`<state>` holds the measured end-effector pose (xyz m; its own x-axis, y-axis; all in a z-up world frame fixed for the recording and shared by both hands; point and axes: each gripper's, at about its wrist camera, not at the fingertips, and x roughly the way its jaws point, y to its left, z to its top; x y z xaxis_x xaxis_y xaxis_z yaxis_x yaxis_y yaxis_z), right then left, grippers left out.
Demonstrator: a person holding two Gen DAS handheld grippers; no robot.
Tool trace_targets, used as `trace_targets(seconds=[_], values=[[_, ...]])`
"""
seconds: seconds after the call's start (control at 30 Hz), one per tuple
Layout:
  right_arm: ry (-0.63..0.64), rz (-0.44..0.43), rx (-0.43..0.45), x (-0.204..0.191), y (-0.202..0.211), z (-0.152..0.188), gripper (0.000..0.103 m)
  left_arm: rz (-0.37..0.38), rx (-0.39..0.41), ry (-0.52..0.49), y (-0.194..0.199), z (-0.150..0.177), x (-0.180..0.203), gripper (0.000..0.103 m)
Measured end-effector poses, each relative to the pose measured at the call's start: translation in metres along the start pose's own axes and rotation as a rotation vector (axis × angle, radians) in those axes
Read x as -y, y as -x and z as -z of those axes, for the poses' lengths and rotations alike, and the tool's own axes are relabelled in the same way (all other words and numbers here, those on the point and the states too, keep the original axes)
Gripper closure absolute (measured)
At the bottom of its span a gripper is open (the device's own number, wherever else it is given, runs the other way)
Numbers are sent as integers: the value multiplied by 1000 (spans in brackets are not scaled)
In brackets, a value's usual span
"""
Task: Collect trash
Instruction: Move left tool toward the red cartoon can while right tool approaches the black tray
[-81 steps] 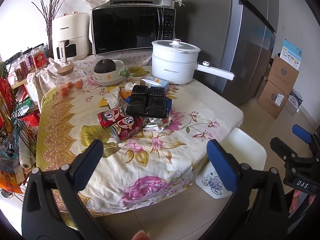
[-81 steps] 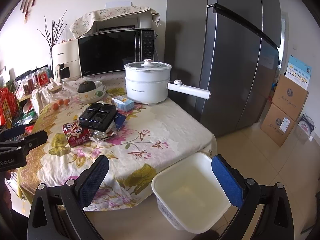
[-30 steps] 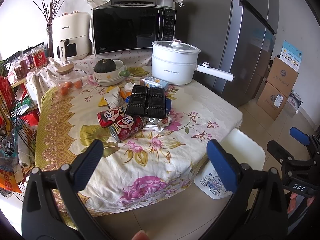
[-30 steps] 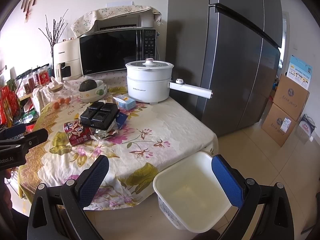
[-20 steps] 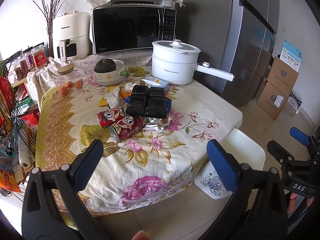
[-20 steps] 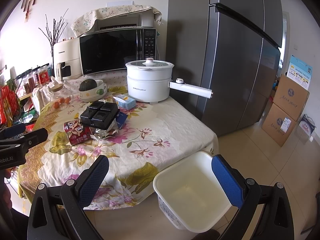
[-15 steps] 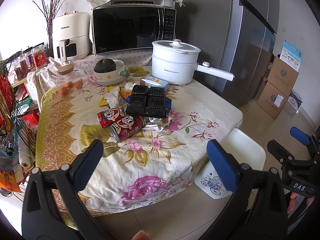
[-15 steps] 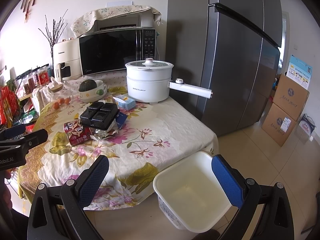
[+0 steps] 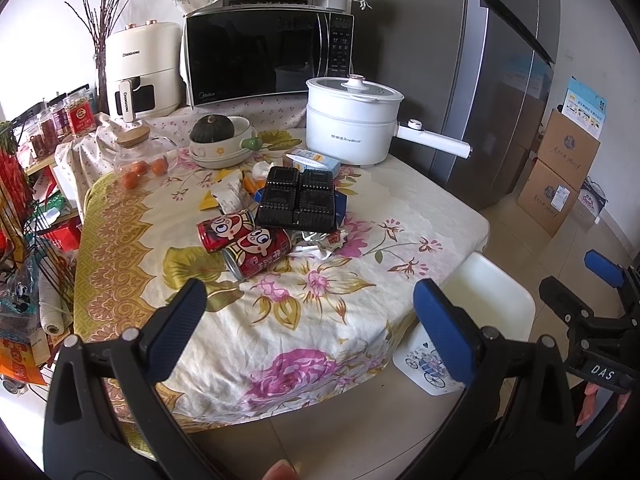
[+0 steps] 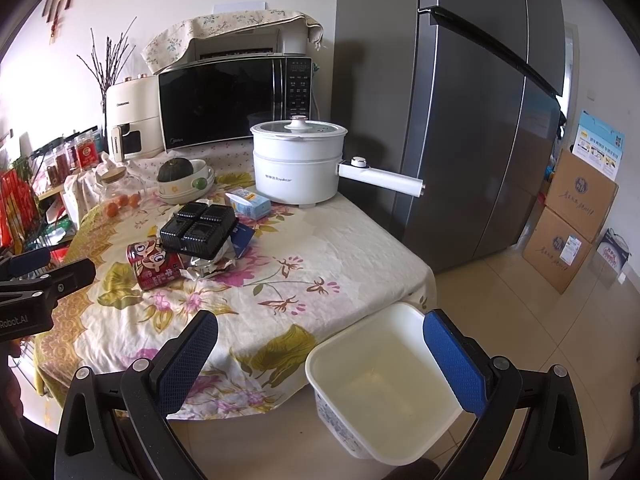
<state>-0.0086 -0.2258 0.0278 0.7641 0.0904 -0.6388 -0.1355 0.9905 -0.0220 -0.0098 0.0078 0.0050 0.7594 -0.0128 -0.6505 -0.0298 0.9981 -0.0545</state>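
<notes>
Trash lies in a heap mid-table: two red cartoon cans (image 9: 248, 246) (image 10: 154, 266), a black plastic tray (image 9: 298, 202) (image 10: 198, 230), crumpled foil (image 9: 320, 242) (image 10: 208, 266), paper scraps (image 9: 228, 196) and a small blue-white carton (image 9: 312, 160) (image 10: 248, 202). A white bin (image 9: 480, 312) (image 10: 380, 380) stands on the floor at the table's near right corner, with nothing visible inside it. My left gripper (image 9: 310, 316) hangs open over the table's front edge, short of the cans. My right gripper (image 10: 320, 356) is open above the bin's left rim. Both hold nothing.
A flowered cloth covers the table (image 9: 360, 280). At the back stand a white electric pot (image 9: 352, 120), a microwave (image 9: 268, 52), an air fryer (image 9: 140, 72), a bowl with a squash (image 9: 218, 138) and a glass jar of oranges (image 9: 140, 160). A fridge (image 10: 460, 100) and cardboard boxes (image 10: 572, 220) stand right; a wire rack (image 9: 24, 220) left.
</notes>
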Motion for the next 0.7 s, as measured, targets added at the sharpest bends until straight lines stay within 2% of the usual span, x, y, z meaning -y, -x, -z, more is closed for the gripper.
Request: trace_targets(seconds=[0.3, 0.43, 0.57, 0.7], values=[[42, 17, -25, -2, -2, -6, 0, -17, -15, -7, -4, -9, -5, 1], [99, -7, -25, -9, -2, -18, 0, -18, -57, -12, -11, -20, -15, 1], [147, -32, -64, -15, -11, -41, 0, -5, -112, 15, -24, -37, -32, 1], [135, -91, -150, -17, -37, -70, 0, -10, -172, 67, -44, -50, -53, 1]])
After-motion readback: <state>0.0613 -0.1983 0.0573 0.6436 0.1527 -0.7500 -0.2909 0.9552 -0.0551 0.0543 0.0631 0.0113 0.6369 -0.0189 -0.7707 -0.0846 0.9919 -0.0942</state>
